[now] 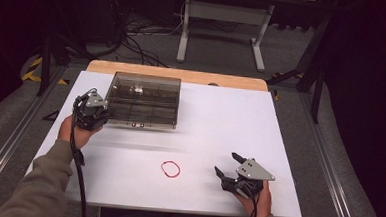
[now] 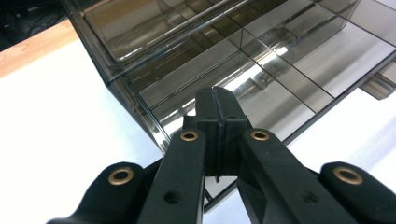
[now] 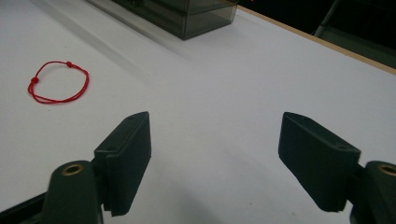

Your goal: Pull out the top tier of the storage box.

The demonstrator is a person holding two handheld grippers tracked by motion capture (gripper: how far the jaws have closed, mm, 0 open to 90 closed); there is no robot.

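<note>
A smoky see-through box (image 1: 144, 100) with several compartments stands at the back left of the white table (image 1: 220, 120). My left gripper (image 1: 105, 115) is shut, its tips at the box's front left corner. In the left gripper view the closed jaws (image 2: 217, 109) press together with nothing visible between them, right against the box wall (image 2: 140, 107). A red string bracelet (image 1: 170, 169) lies flat near the front middle. My right gripper (image 1: 225, 163) rests open to the right of it. The right gripper view has the bracelet (image 3: 58, 83) far left of the open gripper (image 3: 215, 149).
A wooden strip (image 1: 183, 74) runs along the table's far edge. Beyond it a grey frame stand (image 1: 225, 25) and cables lie on the floor. A metal rail (image 1: 324, 145) borders the table's right side. Bare white surface lies between the box (image 3: 187, 14) and the right gripper.
</note>
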